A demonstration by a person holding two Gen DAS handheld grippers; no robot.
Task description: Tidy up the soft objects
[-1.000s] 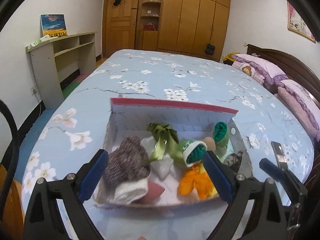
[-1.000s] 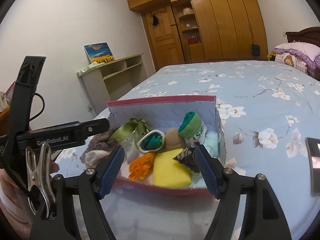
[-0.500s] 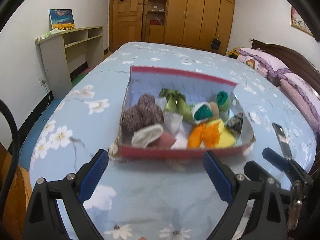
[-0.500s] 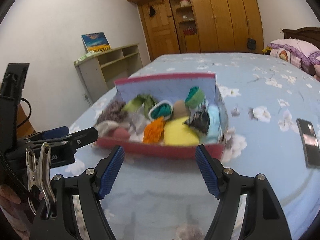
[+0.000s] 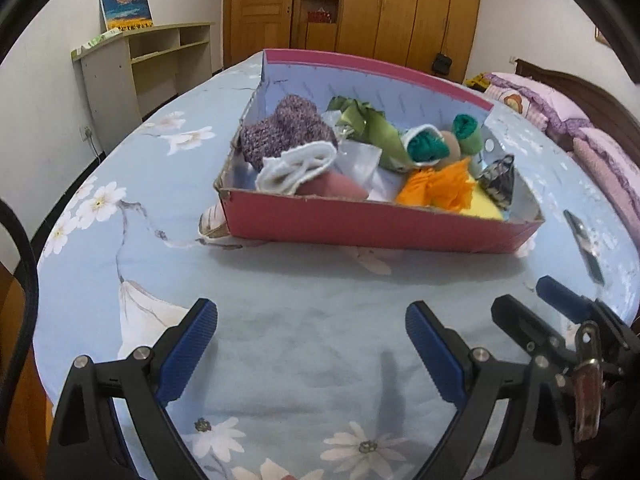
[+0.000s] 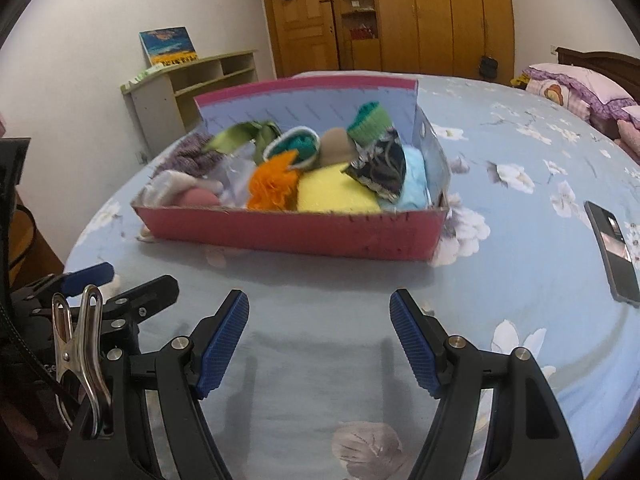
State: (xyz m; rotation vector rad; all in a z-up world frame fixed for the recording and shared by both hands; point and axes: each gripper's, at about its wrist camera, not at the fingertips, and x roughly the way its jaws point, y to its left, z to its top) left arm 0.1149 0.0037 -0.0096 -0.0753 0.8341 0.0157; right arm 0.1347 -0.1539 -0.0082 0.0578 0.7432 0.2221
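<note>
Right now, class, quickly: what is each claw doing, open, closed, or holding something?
Left claw: open, holding nothing, above the bedspread.
Right claw: open, holding nothing, short of the red box.

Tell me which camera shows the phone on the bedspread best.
The right wrist view: the phone lies whole and fairly sharp on the bedspread, right of the pink box. The left wrist view shows it only as a thin, blurred sliver near the right edge.

Soft even indoor light, faint shadows, slight motion blur, strong fisheye bending, dark vignetted corners
</note>
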